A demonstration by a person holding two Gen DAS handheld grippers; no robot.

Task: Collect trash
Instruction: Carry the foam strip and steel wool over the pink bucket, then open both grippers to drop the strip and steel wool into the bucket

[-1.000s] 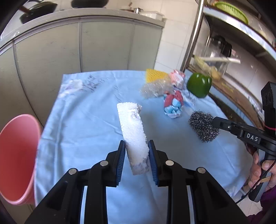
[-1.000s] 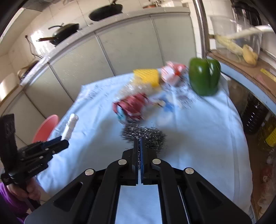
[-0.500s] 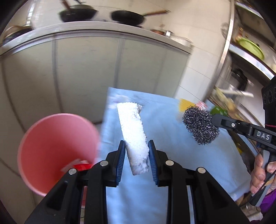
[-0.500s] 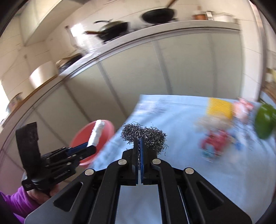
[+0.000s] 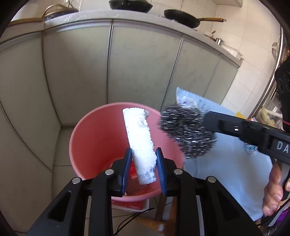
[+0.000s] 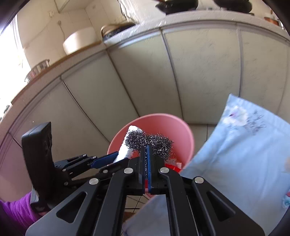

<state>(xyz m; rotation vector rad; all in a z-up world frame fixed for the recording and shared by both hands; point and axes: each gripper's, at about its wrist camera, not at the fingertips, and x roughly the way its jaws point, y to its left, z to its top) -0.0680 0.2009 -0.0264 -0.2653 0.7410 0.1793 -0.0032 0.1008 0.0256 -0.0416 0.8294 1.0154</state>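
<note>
My left gripper [image 5: 143, 154] is shut on a white foam block [image 5: 139, 138] and holds it over the mouth of the pink bucket [image 5: 94, 138]. My right gripper [image 6: 146, 148] is shut on a steel wool scourer [image 6: 150, 141] and holds it above the bucket's right rim [image 6: 188, 134]. The scourer [image 5: 186, 132] shows blurred in the left wrist view, just right of the foam. The foam block [image 6: 125, 147] and left gripper [image 6: 110, 159] show in the right wrist view. Red trash [image 5: 132, 170] lies in the bucket's bottom.
A table with a light blue cloth [image 6: 241, 156] stands right of the bucket. Grey cabinet doors [image 5: 137, 59] rise behind it, with pans on the counter above [image 5: 183, 16]. The bucket rests on a box [image 5: 132, 205] on the tiled floor.
Both grippers have swung left from the table with their loads. The foam now hangs over the bucket's mouth and the scourer has come next to it at the rim.
</note>
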